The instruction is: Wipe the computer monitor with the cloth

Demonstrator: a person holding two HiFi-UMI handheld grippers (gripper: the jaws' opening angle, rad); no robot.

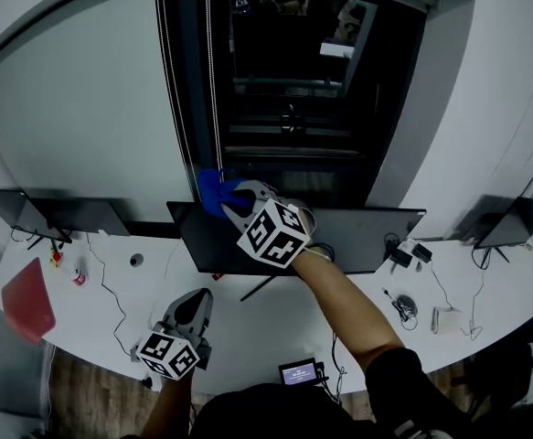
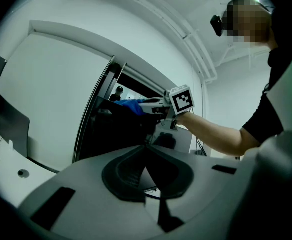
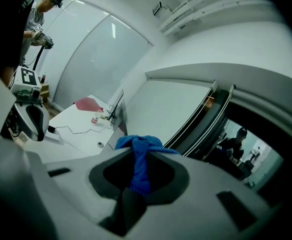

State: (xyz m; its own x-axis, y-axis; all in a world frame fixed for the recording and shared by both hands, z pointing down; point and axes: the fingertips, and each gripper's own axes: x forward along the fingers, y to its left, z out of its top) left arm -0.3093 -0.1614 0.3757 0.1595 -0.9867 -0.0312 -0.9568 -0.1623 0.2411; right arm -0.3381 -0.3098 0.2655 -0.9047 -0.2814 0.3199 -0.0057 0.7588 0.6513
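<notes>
Head view: the right gripper [image 1: 237,199] is clamped on the blue cloth [image 1: 213,188]. The cloth sits at the monitor's [image 1: 357,238] top edge, around its 11 o'clock corner. The right arm comes in from 5 o'clock, stretched well forward. The left gripper [image 1: 196,298] hangs low over the desk [image 1: 275,323] at 7 o'clock, tips aimed roughly at 12.

Left gripper view: jaws pressed together, nothing between them. The cloth shows near 12 o'clock, up at the monitor's top.

Right gripper view: jaws pinched narrow on a bunched twist of cloth, with the rest spilling out toward 12.
</notes>
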